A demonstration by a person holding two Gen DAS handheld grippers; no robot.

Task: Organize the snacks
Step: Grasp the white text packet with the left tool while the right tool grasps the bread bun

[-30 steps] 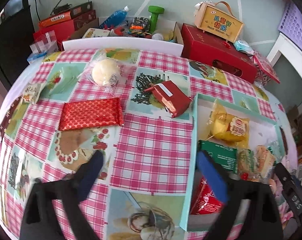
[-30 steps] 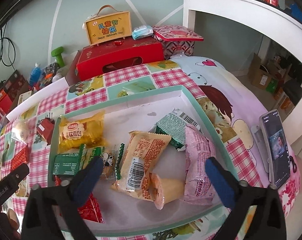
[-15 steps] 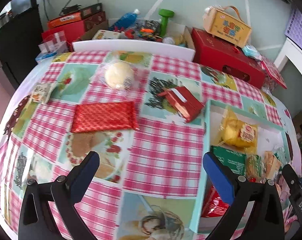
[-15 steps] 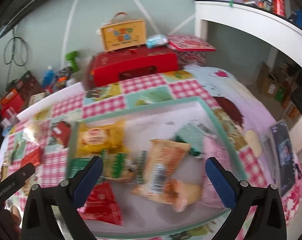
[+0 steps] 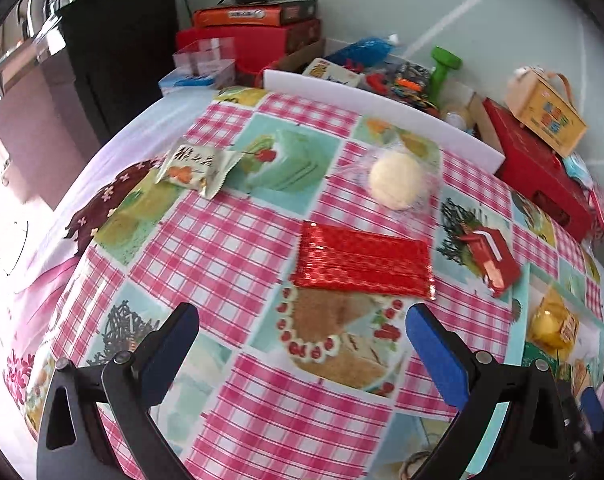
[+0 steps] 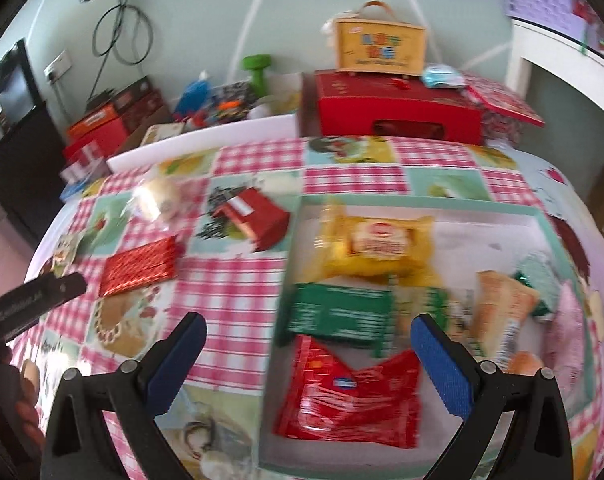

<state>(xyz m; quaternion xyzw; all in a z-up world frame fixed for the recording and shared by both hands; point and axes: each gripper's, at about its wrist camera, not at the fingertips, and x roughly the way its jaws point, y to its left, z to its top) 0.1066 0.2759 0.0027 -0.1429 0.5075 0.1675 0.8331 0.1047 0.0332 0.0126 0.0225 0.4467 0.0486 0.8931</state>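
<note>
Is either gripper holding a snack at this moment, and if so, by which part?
Nothing is held. The left gripper and the right gripper are both open and empty, above the tablecloth.

You're in a lived-in home room — ahead of your tongs a pink checked, cake-printed tablecloth [image 5: 237, 240], beyond it stacked red cardboard gift boxes [image 5: 253, 40], a green plastic dumbbell [image 5: 442, 68] and wall cables.

A glossy, smooth oilcloth-like tablecloth [image 5: 237, 240] is seen. The red packet [image 5: 364, 266] is wrapped in shiny, crinkled foil — the round bun [image 5: 396, 179] in clear film. Matt blue pads [image 5: 436, 354] are fitted on black plastic fingers — smooth-looking.
</note>
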